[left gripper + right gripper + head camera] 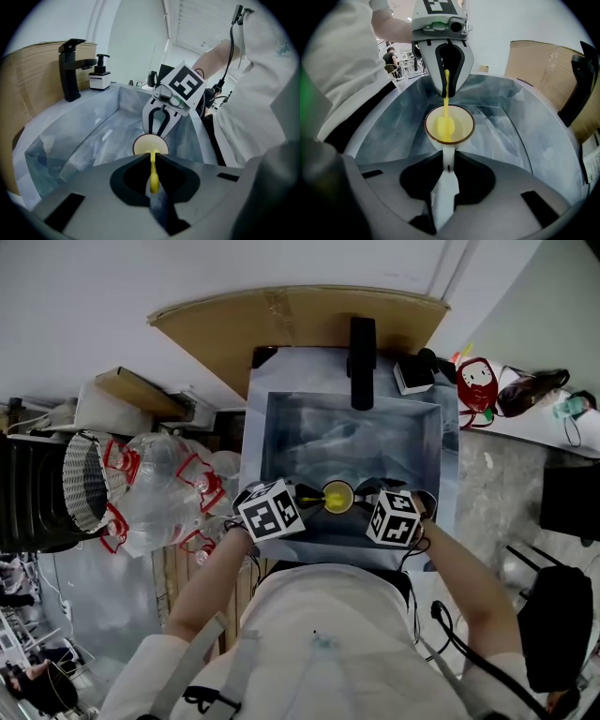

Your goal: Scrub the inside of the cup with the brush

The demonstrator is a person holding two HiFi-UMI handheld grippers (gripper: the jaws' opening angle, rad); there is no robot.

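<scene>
The small cream cup with a dark rim point(465, 123) is hanging over the grey plastic-lined sink point(520, 136), with the right tool point(448, 157) clamping its handle. The left tool point(153, 158) is pinching the slim yellow brush point(444, 125), whose head is sitting inside the cup.

Quick headcount: one sink point(281, 427), with one black tap point(362, 362) and one soap bottle point(99, 75) at the back of it. One cup point(461, 123), one yellow brush point(445, 127). Two grippers, the left gripper point(153, 158) and the right gripper point(447, 161), with one marker cube on each, so two cubes. One sheet of cardboard point(300, 320). One little red-and-white doll point(478, 385). One wire basket point(84, 484). Then a heap of clear plastic bottles point(169, 493) with red labels, several at least, too jumbled to count properly.
</scene>
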